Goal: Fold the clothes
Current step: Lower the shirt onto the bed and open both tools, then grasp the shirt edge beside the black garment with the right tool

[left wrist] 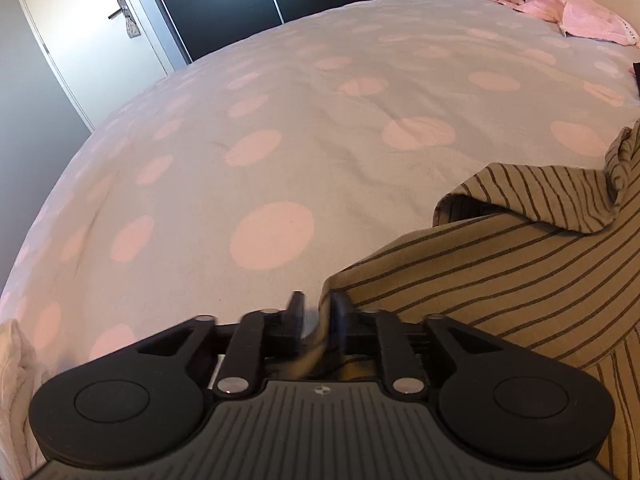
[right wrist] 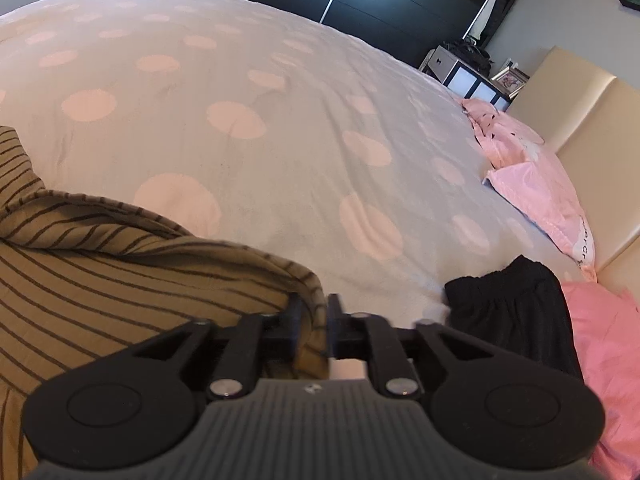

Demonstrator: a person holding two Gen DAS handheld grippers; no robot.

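Observation:
An olive garment with thin dark stripes (left wrist: 520, 264) lies on the spotted bedcover and fills the right side of the left wrist view. My left gripper (left wrist: 318, 312) is shut on its left edge, a strip of cloth running between the fingers. In the right wrist view the same striped garment (right wrist: 120, 264) spreads across the lower left. My right gripper (right wrist: 314, 314) is shut on its right edge, the hem bunched between the fingers. One flap of the garment is folded over on top.
The bedcover (left wrist: 280, 128) is grey with pink dots. Pink pillows (right wrist: 536, 184) lie by the cream headboard (right wrist: 592, 120). A black garment (right wrist: 512, 304) and pink cloth (right wrist: 608, 352) lie right of my right gripper. White cloth (left wrist: 16, 380) sits at the left edge.

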